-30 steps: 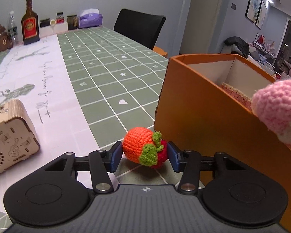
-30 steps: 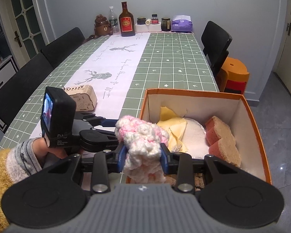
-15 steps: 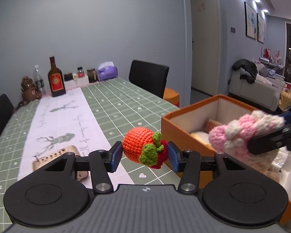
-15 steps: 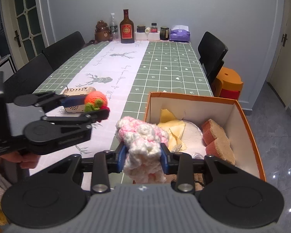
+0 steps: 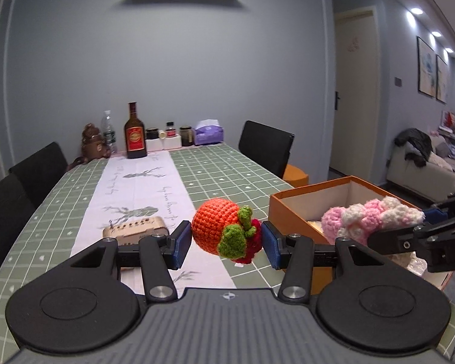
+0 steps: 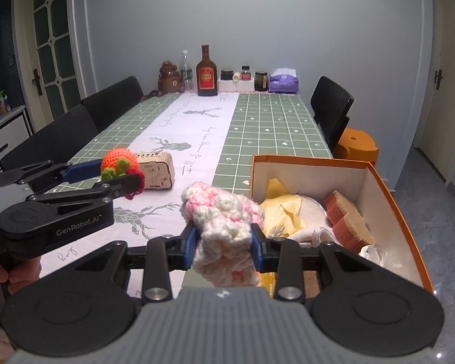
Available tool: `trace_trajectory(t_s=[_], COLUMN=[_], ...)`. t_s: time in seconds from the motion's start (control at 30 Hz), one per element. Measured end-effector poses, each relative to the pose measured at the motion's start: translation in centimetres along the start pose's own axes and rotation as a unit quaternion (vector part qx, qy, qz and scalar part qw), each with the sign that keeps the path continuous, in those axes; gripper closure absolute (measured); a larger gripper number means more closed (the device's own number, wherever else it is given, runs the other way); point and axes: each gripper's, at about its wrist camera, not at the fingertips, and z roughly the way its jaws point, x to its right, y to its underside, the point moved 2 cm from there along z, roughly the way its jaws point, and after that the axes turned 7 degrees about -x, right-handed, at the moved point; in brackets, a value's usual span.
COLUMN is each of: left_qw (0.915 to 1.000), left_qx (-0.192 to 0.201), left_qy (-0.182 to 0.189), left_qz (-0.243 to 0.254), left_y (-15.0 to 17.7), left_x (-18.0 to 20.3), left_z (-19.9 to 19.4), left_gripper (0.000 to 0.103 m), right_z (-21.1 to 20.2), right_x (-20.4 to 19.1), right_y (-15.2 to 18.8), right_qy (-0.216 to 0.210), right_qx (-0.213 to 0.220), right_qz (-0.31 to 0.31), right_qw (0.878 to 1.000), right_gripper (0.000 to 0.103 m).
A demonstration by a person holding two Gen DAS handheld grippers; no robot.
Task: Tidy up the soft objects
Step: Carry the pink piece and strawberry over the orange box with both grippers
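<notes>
My left gripper (image 5: 226, 241) is shut on an orange crocheted fruit (image 5: 217, 224) with green leaves and a red part, held in the air above the table. In the right wrist view the same fruit (image 6: 118, 162) shows at the left, in the left gripper (image 6: 119, 173). My right gripper (image 6: 224, 244) is shut on a pink and white crocheted piece (image 6: 223, 221), held just left of the orange box (image 6: 388, 188). From the left wrist view the pink piece (image 5: 370, 218) hangs over the box's (image 5: 291, 209) near edge. Inside the box lie a yellow cloth (image 6: 280, 209), a white cloth and two sponges (image 6: 347, 215).
A wooden speaker-like box (image 6: 156, 170) stands on the white runner. Bottles, jars and a purple tissue pack (image 6: 283, 83) line the table's far end. Black chairs stand on both sides, and an orange stool (image 6: 356, 147) sits by the right one. A hand (image 6: 12, 276) grips the left handle.
The left gripper rose and tilted up with the fruit, so the box now lies lower and to the right. The right gripper drew back a little with the pink piece.
</notes>
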Motion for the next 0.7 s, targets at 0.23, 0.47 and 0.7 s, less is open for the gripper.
trace_trajectory(t_s=[0.23,0.47,0.7], left_qw=[0.9984,0.9964,0.9969], left_qx=[0.004,0.01,0.022], left_qy=[0.001,0.013,0.028], left_qz=[-0.056,-0.083,-0.07], left_y=[0.5,1.2,0.7], left_x=[-0.9,-0.7,0.6], left_z=[-0.2,-0.9,-1.3], left_gripper=[0.046,0.046,0.046], right_z=[-0.5,-1.8,-3.3], right_x=[-0.4,1.9,4.8], right_y=[1.9,2.3,1.9], right_qy=[0.044,0.053,0.098], right_qx=[0.034,0.048,0.072], right_qz=[0.008,0.05,0.058], right_qw=[0.998,0.996,0.991], right_gripper=[0.067,0.067,0.067])
